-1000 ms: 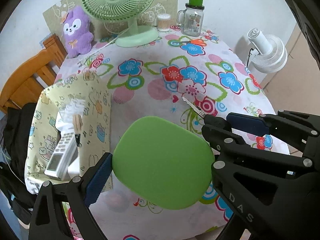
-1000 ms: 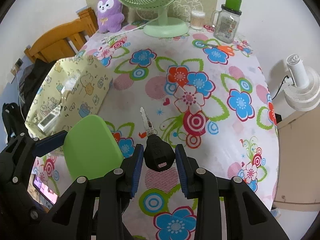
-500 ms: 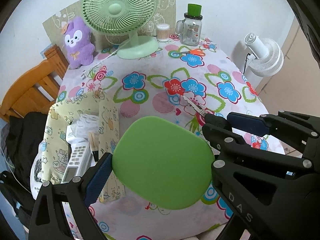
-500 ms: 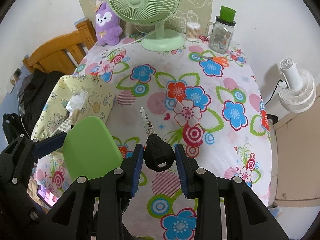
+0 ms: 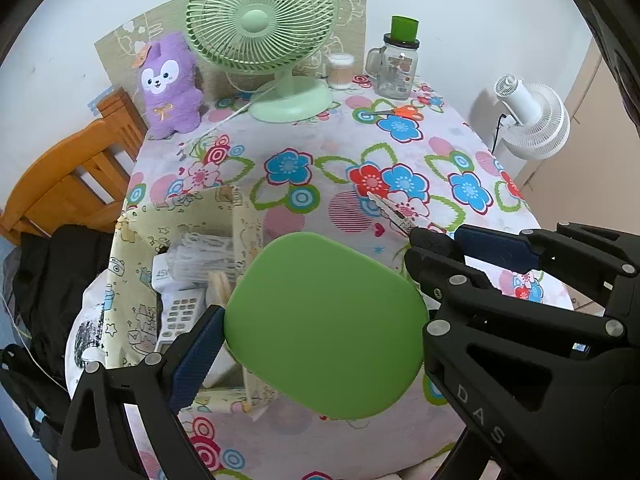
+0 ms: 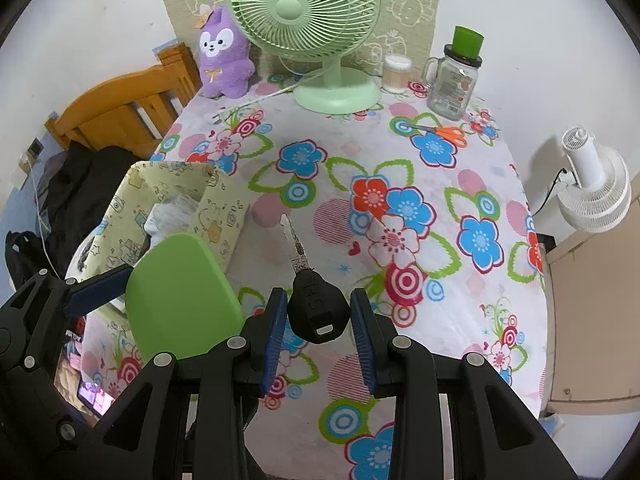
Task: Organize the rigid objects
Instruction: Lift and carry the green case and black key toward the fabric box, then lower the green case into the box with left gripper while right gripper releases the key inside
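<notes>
A green lid (image 5: 324,324) is being clamped in the left gripper (image 5: 320,320) and a black-headed key (image 6: 314,304) in the right gripper (image 6: 318,312), both being held above the table (image 6: 460,264), seemingly for dropping into the patterned box (image 5: 132,264) at nine o'clock.

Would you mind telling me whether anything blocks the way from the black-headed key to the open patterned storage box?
Yes: the flat green lid in the left gripper sits between the black-headed key, held in the right gripper, and the patterned storage box.
</notes>
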